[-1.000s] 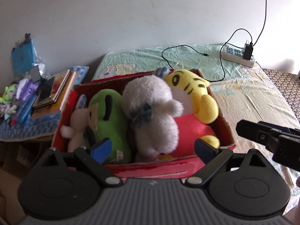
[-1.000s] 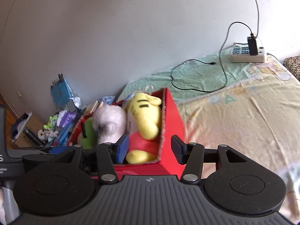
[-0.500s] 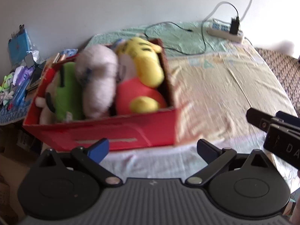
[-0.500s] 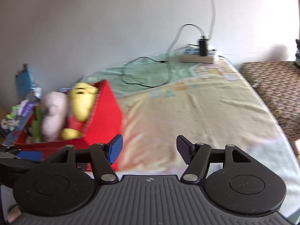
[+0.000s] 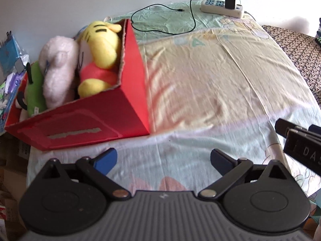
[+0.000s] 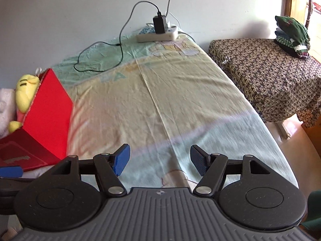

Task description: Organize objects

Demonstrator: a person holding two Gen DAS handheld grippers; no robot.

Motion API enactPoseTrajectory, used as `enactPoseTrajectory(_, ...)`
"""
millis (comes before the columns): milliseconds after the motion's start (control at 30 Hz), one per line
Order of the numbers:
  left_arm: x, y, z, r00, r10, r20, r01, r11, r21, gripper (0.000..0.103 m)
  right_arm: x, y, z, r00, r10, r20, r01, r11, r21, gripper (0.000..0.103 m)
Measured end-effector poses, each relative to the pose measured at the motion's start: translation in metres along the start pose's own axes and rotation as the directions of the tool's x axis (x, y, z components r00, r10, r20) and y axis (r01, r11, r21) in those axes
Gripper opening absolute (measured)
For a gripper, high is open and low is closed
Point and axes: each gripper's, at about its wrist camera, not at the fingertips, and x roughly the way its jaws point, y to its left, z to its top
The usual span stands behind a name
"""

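Now both grippers hover empty over the bed beside a red box of soft toys

Left gripper [image 5: 163,158] and right gripper [image 6: 158,160] have jaws apart, holding nothing; right of them the red box [image 5: 90,118] holds a yellow plush [image 5: 100,40], white plush [image 5: 58,60] and probably a green one [image 5: 35,92], all likely light and squashy, best pinched by a limb

Red cardboard box [image 5: 128,92] on bed's left edge, packed w/ plush: yellow tiger [image 5: 100,46], white [image 5: 58,64], green [image 5: 34,92].
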Motion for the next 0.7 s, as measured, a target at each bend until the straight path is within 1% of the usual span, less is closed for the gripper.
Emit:
enactPoseTrajectory(167,0.006,-0.004,-0.001,1.0,0.009,-0.016,-0.009,1.0,-0.005,0.094,0.002,0.0,-0.002,1.0,-0.004,-0.013,0.004,1.0,-0.023,0.069)
enactPoseTrajectory(333,0.017,-0.005,-0.005,0.999,0.014,-0.045,-0.015,1.0,-0.019,0.09,0.007,0.0,0.001,0.999,-0.04,-0.027,0.038,0.998,-0.047,0.072)
enactPoseTrajectory(500,0.021,-0.003,-0.006,0.998,0.014,-0.06,-0.017,0.999,-0.042,0.09,0.009,0.0,0.001,0.999,-0.03,-0.03,0.028,0.998,-0.06,0.072)
enactPoseTrajectory(700,0.024,-0.001,-0.012,0.997,0.029,-0.077,-0.033,0.998,-0.047,0.091,0.017,0.007,-0.004,0.998,-0.006,-0.064,0.0,0.997,-0.081,0.072)
